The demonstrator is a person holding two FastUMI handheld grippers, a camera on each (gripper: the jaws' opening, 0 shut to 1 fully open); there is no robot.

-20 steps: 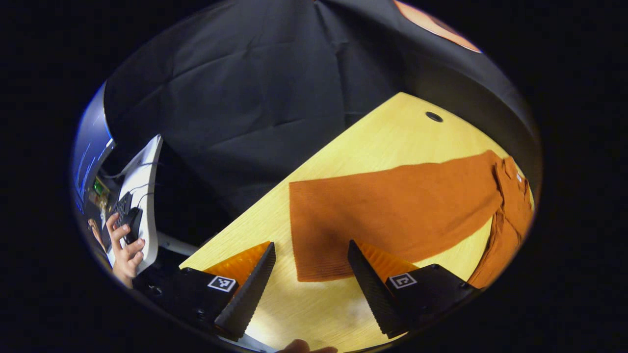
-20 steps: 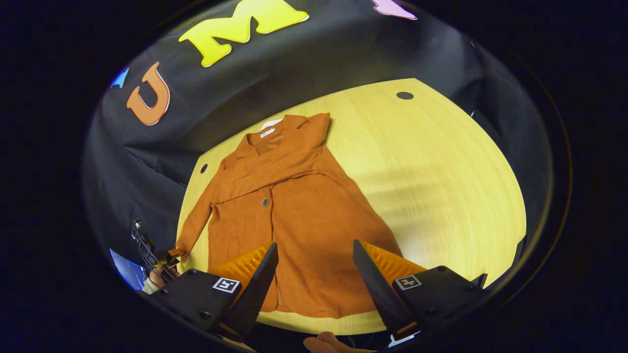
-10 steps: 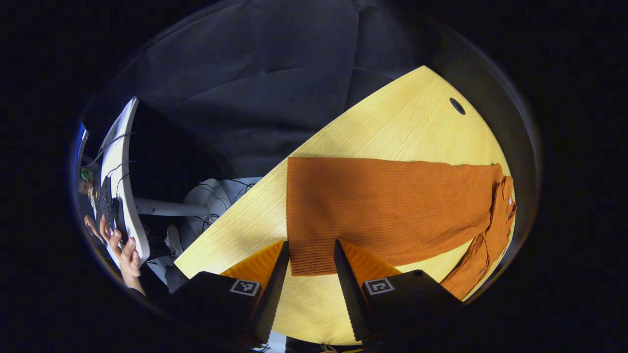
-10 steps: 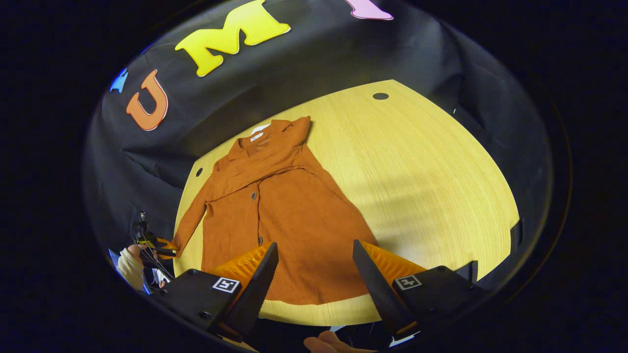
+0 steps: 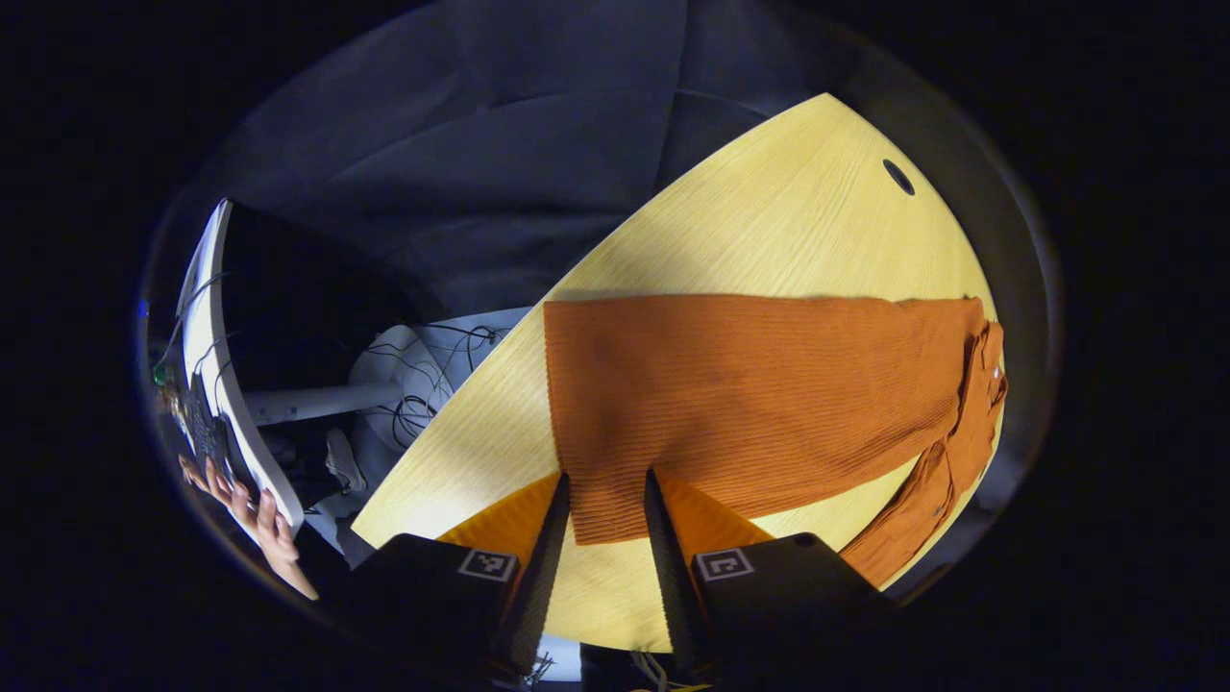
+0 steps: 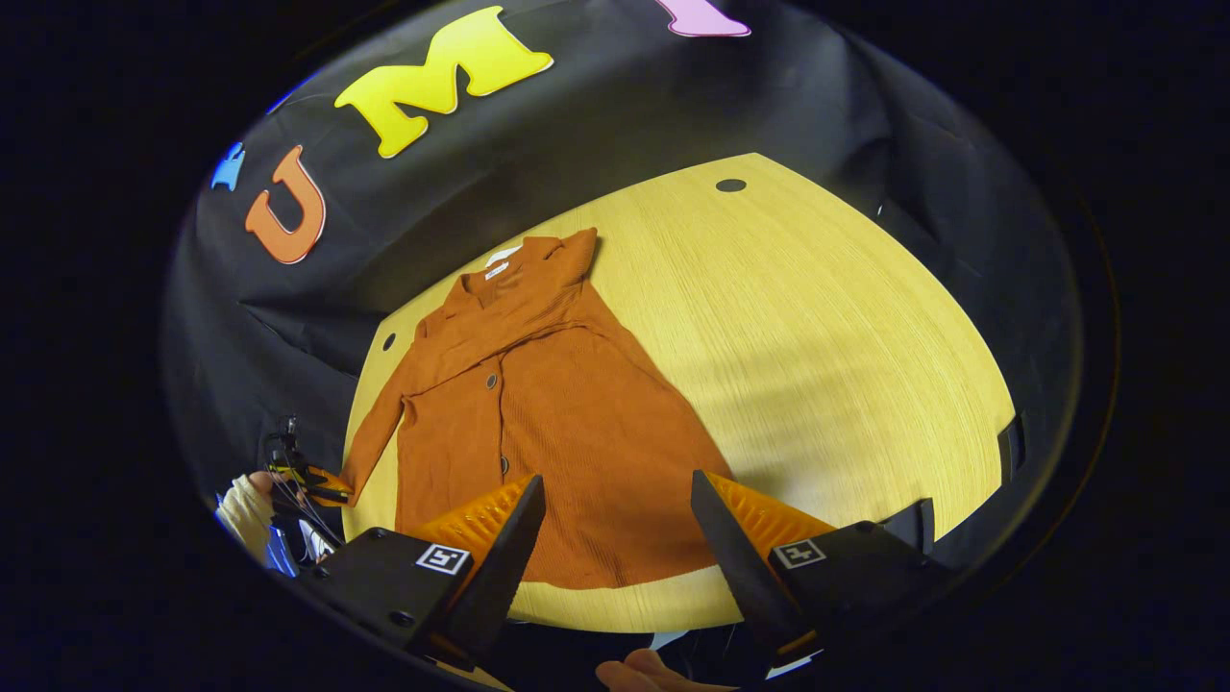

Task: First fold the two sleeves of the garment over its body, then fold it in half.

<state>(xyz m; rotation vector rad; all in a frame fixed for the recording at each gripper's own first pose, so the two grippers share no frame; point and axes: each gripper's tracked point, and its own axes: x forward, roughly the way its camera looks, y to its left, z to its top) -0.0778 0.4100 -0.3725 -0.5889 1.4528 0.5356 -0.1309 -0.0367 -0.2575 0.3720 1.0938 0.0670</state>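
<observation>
An orange button-up garment (image 6: 567,423) lies flat on the yellow table (image 6: 817,336), collar toward the wall. One sleeve lies folded across its chest (image 6: 480,332). The other sleeve (image 5: 750,384) stretches out sideways, its cuff (image 5: 601,514) flat on the table between the fingertips of my left gripper (image 5: 605,474). The jaws stand narrowly apart and do not pinch the cloth. In the right gripper view that gripper (image 6: 309,481) sits at the sleeve's end. My right gripper (image 6: 616,476) hovers open over the garment's hem (image 6: 615,572).
The table's left edge runs close to the cuff, and beyond it lie cables (image 5: 413,384) on the floor. A white desk (image 5: 207,356) stands there with a person's hand (image 5: 259,514) at it. Small round holes (image 6: 730,185) (image 5: 898,176) mark the tabletop.
My left gripper's fingers have narrowed around the sleeve cuff and moved closer to it. My right gripper has drawn back slightly toward the hem and stays open.
</observation>
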